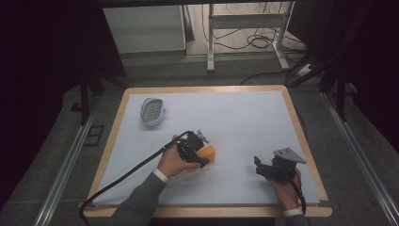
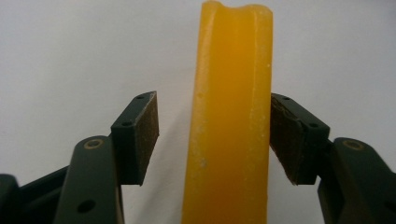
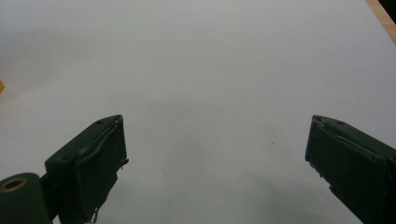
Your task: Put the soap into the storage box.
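An orange soap-like bar [image 1: 208, 152] lies near the middle of the white mat [image 1: 235, 117]. My left gripper [image 1: 202, 151] is open and straddles the bar. In the left gripper view the bar [image 2: 231, 130] stands between the jaws. The right-hand pad [image 2: 285, 140] rests against it, while the left-hand pad [image 2: 145, 135] stands off with a gap. My right gripper [image 1: 259, 165] sits low over the mat to the right, open, with bare mat between its pads [image 3: 217, 121]. A sliver of orange shows at the left edge of the right gripper view [image 3: 1, 85].
A white oval soap dish [image 1: 152, 111] with a ribbed insert sits at the mat's far left. The wooden table edge [image 1: 301, 127] frames the mat. Beyond the table are a desk frame and floor cables [image 1: 256, 40].
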Demonstrator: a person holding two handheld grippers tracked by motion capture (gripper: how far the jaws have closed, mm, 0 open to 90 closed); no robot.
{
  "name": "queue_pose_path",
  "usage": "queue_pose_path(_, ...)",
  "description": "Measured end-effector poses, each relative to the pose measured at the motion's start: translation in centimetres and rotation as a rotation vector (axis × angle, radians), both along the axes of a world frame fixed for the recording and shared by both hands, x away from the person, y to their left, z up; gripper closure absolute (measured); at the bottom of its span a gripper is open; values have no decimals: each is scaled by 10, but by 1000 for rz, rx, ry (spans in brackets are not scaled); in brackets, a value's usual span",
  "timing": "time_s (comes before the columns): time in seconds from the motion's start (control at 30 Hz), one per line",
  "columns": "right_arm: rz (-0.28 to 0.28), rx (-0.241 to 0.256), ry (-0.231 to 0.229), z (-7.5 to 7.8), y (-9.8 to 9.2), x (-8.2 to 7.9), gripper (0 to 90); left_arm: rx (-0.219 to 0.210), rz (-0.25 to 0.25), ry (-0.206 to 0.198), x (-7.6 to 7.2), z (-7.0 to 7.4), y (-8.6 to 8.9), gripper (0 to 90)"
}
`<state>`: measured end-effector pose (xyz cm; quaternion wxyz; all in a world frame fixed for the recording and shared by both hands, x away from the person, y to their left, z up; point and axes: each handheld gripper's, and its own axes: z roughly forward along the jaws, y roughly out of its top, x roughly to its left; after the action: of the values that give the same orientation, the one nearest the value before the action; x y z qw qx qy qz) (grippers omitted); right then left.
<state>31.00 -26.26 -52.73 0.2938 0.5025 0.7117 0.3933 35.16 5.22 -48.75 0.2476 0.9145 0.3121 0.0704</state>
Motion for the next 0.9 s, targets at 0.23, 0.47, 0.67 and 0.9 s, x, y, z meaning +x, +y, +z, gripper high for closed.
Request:
queue_pose_path(0.23, 0, -1, 1, 0, 0, 0, 54, 18, -8, 24, 1, -8, -4, 444)
queue_pose_path(0.47, -1, -1, 1, 0, 0, 0, 54, 41, -27, 39, 2, -13, -5, 595)
queue_pose_path(0.67, -2, 0, 0, 0, 0, 0, 53, 38, -27, 28, 2, -12, -4, 609)
queue_pose_path(0.9, -2, 1, 0, 0, -1, 0, 53, 13, -22, 22, 3, -7, -1, 610)
